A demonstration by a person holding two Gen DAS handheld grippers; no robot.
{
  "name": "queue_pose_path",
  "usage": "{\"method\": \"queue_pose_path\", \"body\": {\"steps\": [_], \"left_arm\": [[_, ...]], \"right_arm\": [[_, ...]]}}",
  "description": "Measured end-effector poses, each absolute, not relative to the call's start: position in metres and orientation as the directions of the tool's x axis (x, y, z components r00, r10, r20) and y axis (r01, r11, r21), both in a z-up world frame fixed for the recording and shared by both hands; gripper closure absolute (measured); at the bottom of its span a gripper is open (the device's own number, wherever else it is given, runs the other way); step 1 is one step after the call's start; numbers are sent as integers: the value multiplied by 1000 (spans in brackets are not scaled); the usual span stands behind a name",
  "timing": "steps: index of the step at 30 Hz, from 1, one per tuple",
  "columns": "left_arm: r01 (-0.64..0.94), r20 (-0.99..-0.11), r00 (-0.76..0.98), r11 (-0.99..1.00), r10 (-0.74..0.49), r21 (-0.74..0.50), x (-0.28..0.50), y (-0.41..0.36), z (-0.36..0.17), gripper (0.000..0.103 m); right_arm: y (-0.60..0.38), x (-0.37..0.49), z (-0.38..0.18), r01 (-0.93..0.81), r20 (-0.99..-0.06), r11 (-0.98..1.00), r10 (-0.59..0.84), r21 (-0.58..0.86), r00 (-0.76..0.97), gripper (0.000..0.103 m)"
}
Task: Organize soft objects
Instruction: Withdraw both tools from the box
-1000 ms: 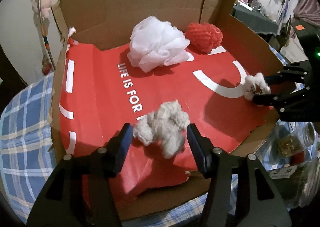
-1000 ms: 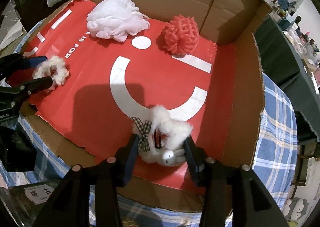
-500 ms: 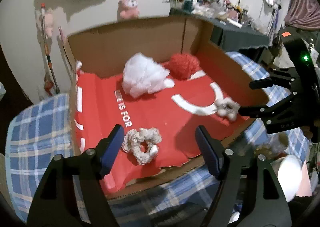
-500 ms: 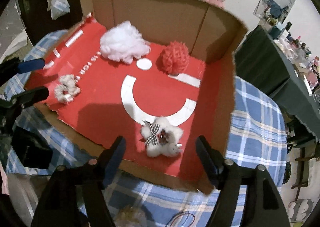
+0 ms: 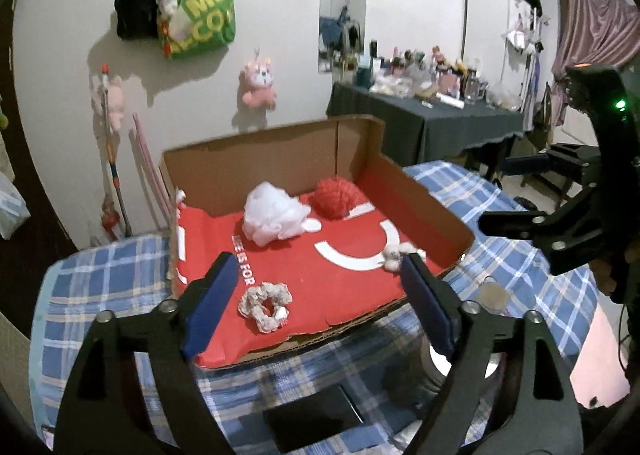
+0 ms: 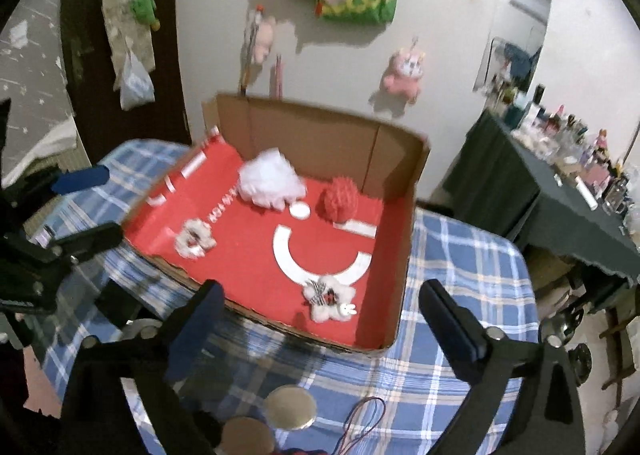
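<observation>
**Four soft things lie in a shallow cardboard tray**

While both pairs of fingers spread wider with nothing between them, the soft objects lie loose inside the cardboard box, a low corrugated tray with a torn front edge and a glossy red liner printed with white arcs and letters. At the lower middle of the left wrist view, the left gripper frames a fluffy cream scrunchie, a crinkled ring lying flat near the front edge. At the bottom of the right wrist view, the right gripper is released above a small white plush, fuzzy, with a checked bow, just inside the front right corner. Toward the back wall sit a frothy white mesh pouf and, just beside it, a round red knitted ball with a knobbly surface. The box rests on a blue plaid cloth covering the tabletop. Two round metal lids show at the bottom of the right view.
</observation>
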State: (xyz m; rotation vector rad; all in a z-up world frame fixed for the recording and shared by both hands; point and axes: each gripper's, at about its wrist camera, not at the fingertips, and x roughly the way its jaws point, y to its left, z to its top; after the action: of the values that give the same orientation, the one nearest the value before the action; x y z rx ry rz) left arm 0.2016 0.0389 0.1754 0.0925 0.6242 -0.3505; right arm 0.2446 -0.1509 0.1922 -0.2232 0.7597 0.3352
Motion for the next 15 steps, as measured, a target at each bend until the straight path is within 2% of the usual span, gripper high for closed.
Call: {"method": "queue_pose_path", "body": {"steps": [4, 9, 15], "left_arm": [[336, -520, 805, 942, -286, 2, 177, 39, 188, 13], [325, -469, 833, 946, -293, -12, 151, 40, 196, 12], [297, -418, 865, 955, -278, -19, 119, 41, 197, 7]], "right_arm": [[-153, 216, 207, -365, -649, 928, 228, -82, 725, 0], [-152, 177, 217, -357, -586, 929, 237, -98, 775, 0], [-155, 136, 215, -337, -521, 937, 245, -89, 818, 0]]}}
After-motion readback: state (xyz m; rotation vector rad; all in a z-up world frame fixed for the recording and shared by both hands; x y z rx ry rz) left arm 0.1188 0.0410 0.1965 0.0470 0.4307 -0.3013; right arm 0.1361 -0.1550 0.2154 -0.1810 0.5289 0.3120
